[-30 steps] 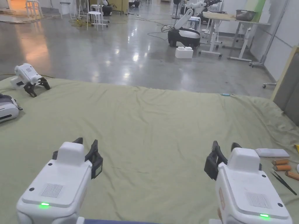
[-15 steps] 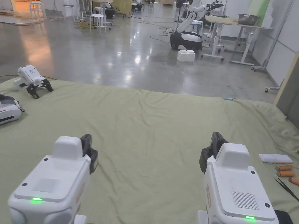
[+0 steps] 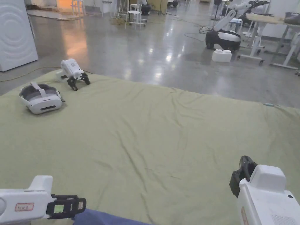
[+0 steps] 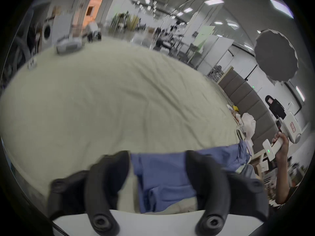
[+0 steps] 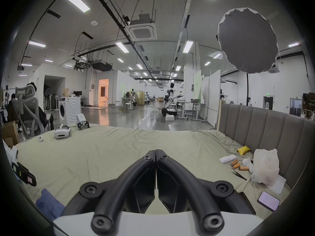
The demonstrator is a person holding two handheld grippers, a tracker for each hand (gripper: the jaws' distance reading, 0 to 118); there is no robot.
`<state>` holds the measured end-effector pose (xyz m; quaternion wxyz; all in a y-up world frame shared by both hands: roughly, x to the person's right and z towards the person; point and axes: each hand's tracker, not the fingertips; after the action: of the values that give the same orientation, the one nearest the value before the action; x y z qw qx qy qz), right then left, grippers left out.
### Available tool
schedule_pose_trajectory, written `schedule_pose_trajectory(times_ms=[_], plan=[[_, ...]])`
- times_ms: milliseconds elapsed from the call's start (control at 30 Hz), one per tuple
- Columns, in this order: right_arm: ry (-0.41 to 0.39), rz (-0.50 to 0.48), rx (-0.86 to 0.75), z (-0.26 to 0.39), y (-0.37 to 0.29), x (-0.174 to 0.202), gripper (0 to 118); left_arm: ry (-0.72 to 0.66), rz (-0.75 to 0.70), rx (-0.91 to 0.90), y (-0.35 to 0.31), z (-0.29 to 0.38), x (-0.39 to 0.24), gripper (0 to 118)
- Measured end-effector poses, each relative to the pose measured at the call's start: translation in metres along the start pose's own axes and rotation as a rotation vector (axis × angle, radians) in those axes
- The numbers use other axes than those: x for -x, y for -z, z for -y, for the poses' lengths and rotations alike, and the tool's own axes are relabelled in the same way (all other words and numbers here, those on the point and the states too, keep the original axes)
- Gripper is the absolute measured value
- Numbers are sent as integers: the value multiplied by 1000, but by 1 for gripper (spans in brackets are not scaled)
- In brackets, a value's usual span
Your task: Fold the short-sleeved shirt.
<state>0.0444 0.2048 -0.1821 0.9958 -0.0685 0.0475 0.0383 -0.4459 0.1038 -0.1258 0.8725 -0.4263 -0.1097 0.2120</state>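
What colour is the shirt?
The shirt is plain blue; it shows best in the left gripper view.

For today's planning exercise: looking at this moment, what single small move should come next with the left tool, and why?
Probably ease the left tool forward and close it on the blue shirt. Its jaws stand open with the shirt's edge between them, not yet gripped, and the shirt lies bunched at the near edge of the green sheet. The right tool is shut and empty.
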Motion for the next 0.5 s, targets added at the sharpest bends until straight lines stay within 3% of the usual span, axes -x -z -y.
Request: schedule_pose_trajectory(times_ms=[200,267,400,500], plan=[[-19,-7,32,7,0,5,0,-289,160,119,37,22,54,88],[-19,-5,43,8,0,5,0,-343,230,48,38,29,61,87],[-24,3,55,11,0,4,0,-509,459,55,48,37,67,84],[-25,6,62,12,0,4,0,-482,501,126,59,48,41,66]])
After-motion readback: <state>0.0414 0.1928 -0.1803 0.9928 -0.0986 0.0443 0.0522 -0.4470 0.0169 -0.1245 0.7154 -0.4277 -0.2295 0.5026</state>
